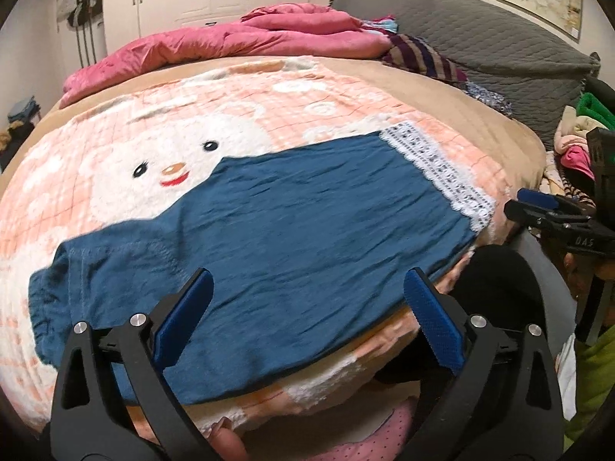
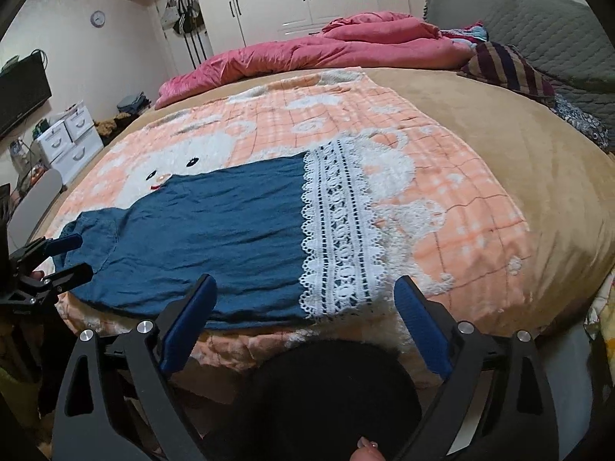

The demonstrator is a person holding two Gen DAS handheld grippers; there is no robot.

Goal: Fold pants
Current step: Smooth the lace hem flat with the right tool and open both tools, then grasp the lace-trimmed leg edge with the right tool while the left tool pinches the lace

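Note:
Blue pants with a white lace hem lie flat on the bed, folded lengthwise, waistband at the left. In the right wrist view the pants run left to right with the lace hem at the right. My left gripper is open and empty, just above the near edge of the pants. My right gripper is open and empty, near the lace hem's front edge. Each gripper shows in the other's view: the right one, the left one.
The bed carries a peach blanket with a bear face, over a tan cover. A pink quilt, a striped cloth and a grey quilted headboard are at the far side. White drawers stand left of the bed.

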